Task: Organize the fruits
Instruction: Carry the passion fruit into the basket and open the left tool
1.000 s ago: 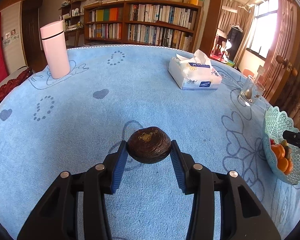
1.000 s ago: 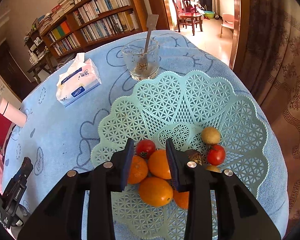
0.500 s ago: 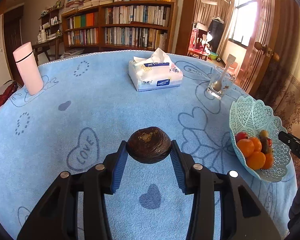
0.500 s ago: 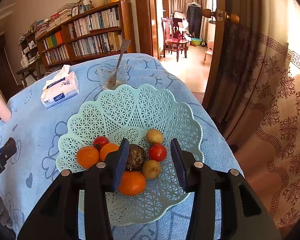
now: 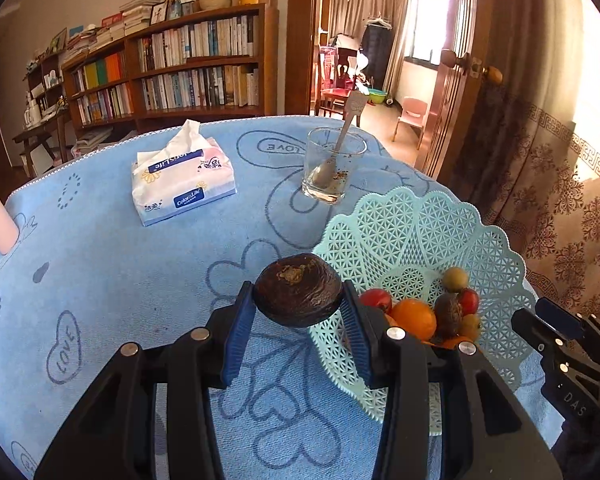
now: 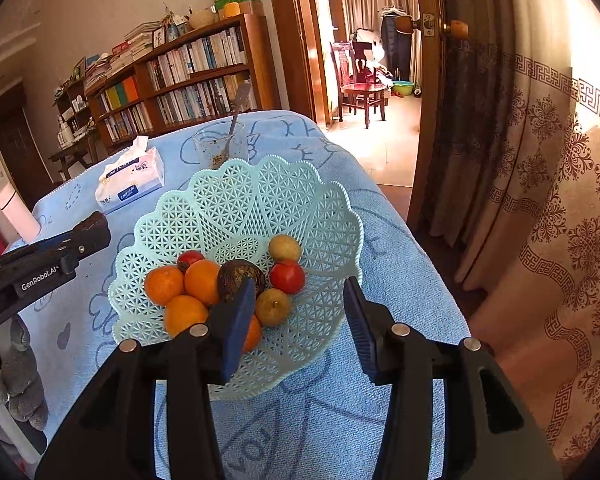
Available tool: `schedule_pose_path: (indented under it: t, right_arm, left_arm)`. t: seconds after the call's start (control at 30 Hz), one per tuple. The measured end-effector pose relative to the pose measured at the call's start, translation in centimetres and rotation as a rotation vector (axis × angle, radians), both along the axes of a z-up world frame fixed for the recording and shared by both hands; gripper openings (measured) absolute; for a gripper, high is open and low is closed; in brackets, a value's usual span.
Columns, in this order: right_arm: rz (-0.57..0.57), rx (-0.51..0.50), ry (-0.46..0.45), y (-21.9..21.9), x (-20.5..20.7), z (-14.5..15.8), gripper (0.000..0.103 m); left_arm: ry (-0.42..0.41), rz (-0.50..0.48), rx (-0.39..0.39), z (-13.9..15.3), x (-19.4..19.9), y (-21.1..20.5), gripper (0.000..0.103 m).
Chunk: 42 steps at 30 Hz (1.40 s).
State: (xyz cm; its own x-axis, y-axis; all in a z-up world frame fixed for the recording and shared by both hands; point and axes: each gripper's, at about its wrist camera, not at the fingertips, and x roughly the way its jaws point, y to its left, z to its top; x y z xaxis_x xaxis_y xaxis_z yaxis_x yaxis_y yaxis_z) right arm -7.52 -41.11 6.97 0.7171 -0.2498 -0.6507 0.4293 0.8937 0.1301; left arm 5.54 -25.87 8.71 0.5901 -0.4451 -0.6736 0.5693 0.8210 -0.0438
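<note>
Left gripper (image 5: 299,312): blue pads clamped on round dark-brown wrinkled fruit (image 5: 298,290), held above blue-towelled tabletop (image 5: 140,272) beside mint lattice plastic basket (image 5: 420,224). Right gripper (image 6: 300,320): fingers wide apart, empty, over basket's near rim.

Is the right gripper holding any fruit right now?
No, the right gripper is open and empty above the pale green lattice basket.

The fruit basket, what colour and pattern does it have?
Pale mint green basket, with open lattice walls and a scalloped rim; clearest in the right wrist view.
</note>
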Motion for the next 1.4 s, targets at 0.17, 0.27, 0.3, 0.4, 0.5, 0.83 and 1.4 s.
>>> schedule_pose_path:
  t: [0.17,0.27,0.3,0.4,0.5,0.83,1.4]
  right_arm:
    - [0.012,0.004,-0.018,-0.1,-0.8,0.1,0.053]
    - [0.027,0.004,-0.01,0.0,-0.9,-0.1,0.053]
    - [0.031,0.005,-0.007,-0.1,-0.9,-0.2,0.053]
    - [0.032,0.015,-0.003,-0.2,-1.0,-0.4,0.053]
    - [0.03,0.021,-0.003,-0.3,-1.2,-0.4,0.053]
    - [0.047,0.019,0.012,0.2,-1.0,-0.4,0.064]
    - [0.099,-0.032,0.036,2.7,-1.1,0.4,0.098]
  left_arm:
    - [0.004,-0.062,0.014,-0.2,0.4,-3.4,0.044]
    - [0.007,-0.087,0.025,-0.5,0.9,-4.9,0.044]
    - [0.012,-0.094,0.027,-0.6,1.0,-5.3,0.044]
    - [0.028,-0.11,0.037,-1.2,1.4,-6.4,0.044]
    - [0.049,-0.12,0.044,-1.9,1.8,-7.2,0.044]
    - [0.058,-0.133,0.024,-1.8,1.8,-7.1,0.058]
    - [-0.196,0.003,0.098,0.9,-1.8,-1.9,0.093]
